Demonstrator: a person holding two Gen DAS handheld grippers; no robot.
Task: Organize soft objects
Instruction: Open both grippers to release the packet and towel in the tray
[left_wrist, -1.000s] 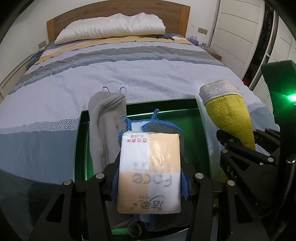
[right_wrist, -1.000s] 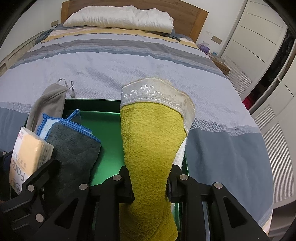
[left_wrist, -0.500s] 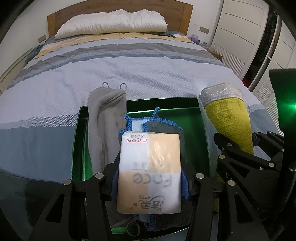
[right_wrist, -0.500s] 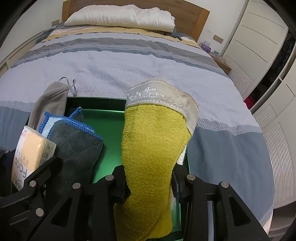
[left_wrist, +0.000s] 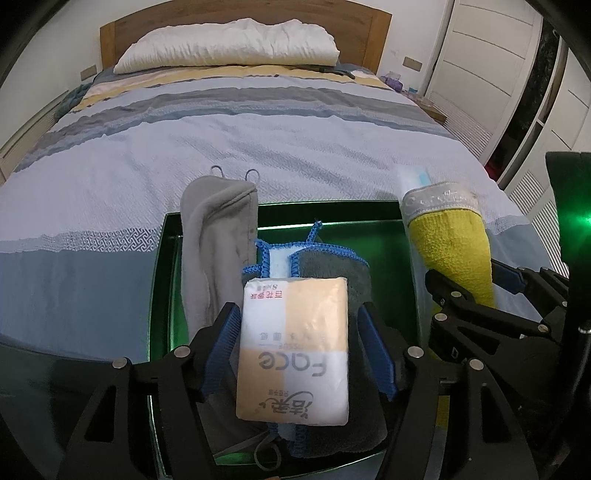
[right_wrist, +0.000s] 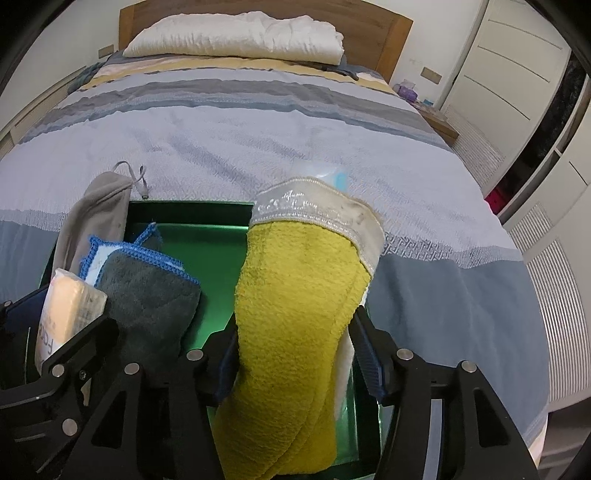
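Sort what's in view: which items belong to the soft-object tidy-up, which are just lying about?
Job:
- green tray
- tissue pack
- yellow towel
- dark grey cloth, blue-edged
- light grey cloth
- left hand-held gripper, jaws opening round the pack
- right hand-held gripper, jaws opening round the towel

Lying about:
- pillow
- striped bedspread
- wardrobe doors

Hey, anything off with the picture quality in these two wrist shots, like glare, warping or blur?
Left wrist view: a green lens flare at the right edge, and the fisheye bows the headboard. Right wrist view: same bowing, dark corners, the yellow towel close but sharp.
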